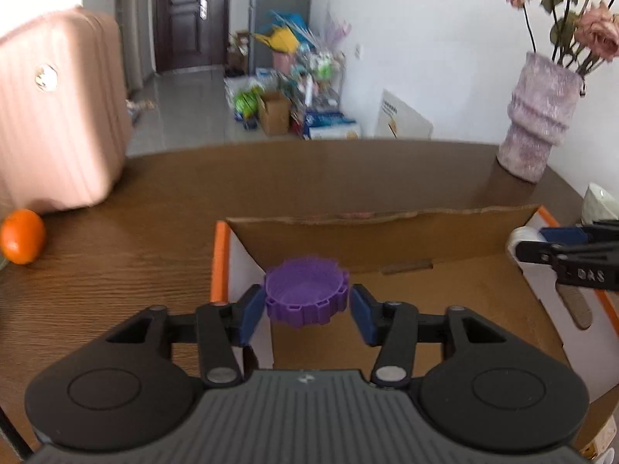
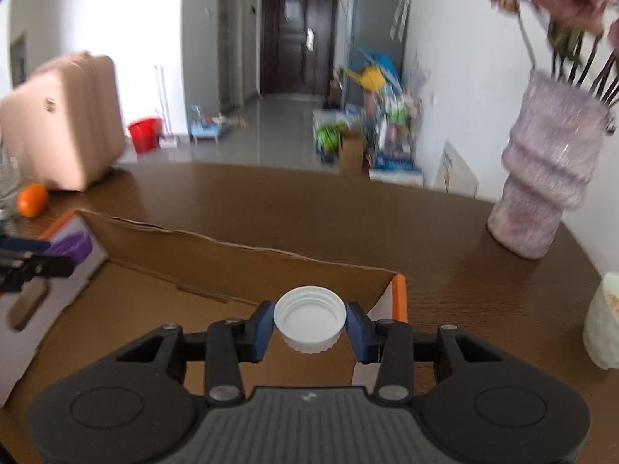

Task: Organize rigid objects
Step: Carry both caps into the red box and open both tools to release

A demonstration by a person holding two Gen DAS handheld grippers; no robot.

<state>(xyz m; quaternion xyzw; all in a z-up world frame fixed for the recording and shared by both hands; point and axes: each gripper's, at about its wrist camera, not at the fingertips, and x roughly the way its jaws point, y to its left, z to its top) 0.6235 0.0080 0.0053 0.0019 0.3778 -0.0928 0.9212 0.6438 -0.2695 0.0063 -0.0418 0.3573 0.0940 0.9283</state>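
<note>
Here, on a brown wooden table [image 1: 154, 201], the scene runs from left to right. At the far left an orange [image 1: 22, 236] sits beside a pink suitcase [image 1: 58, 116], both well apart from the work. Next comes an open cardboard box [image 1: 387, 232] with orange edges, its flaps raised so things can be dropped in from above. The left gripper [image 1: 307, 303] hangs over the box's left end, its blue pads closed on a purple ridged cap [image 1: 305, 290], held by its sides with the hollow facing up, probably so it can be set down inside the box. Further right, the right gripper [image 2: 309, 326] pinches a white bottle cap [image 2: 309, 319] the same way, hollow up, above the box's right corner. Neither cap appears to touch the box floor yet. At the far right a lilac vase [image 2: 549, 185] of dried roses stands clear of both grippers, with a pale bowl [image 2: 601, 321] near the table edge
</note>
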